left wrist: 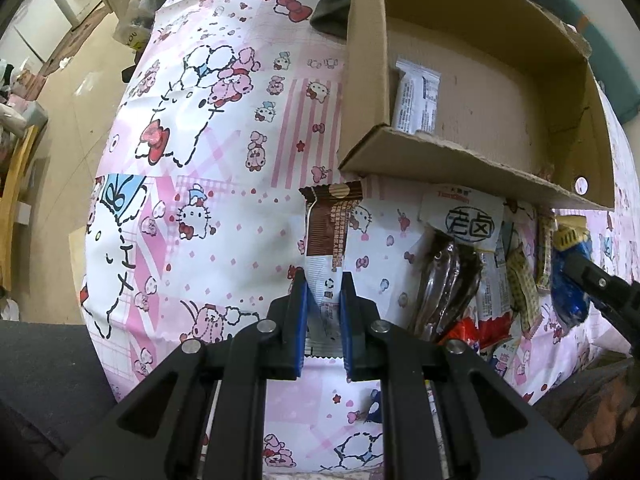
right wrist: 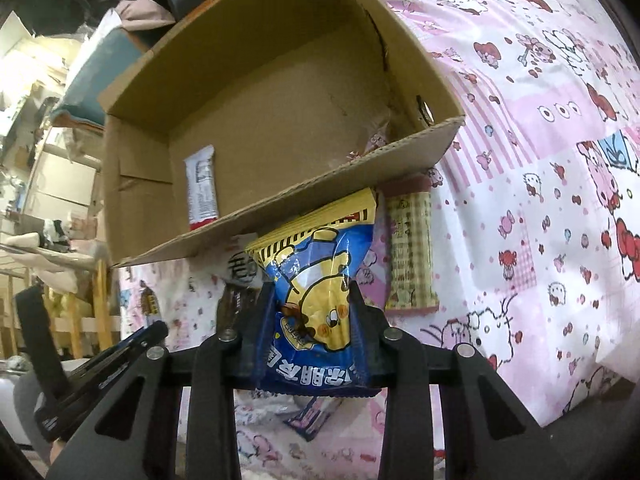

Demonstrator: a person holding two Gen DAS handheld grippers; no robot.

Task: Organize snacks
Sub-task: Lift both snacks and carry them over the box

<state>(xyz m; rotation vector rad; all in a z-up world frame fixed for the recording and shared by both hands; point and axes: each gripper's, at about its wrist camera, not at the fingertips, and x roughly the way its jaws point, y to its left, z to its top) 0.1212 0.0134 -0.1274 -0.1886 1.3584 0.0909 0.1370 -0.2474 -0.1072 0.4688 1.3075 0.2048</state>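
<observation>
Brown-and-white bar (left wrist: pixel 329 236) clamped in left gripper (left wrist: pixel 324 280) — right gripper (right wrist: pixel 312 292) pinches blue bear-print packet (right wrist: pixel 316 300), writing illegible.

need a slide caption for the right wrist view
Right claw grips a blue snack bag before a cardboard box holding one white packet.

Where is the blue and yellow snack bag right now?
The blue and yellow snack bag is clamped in the right gripper, just below the cardboard box rim.
</observation>
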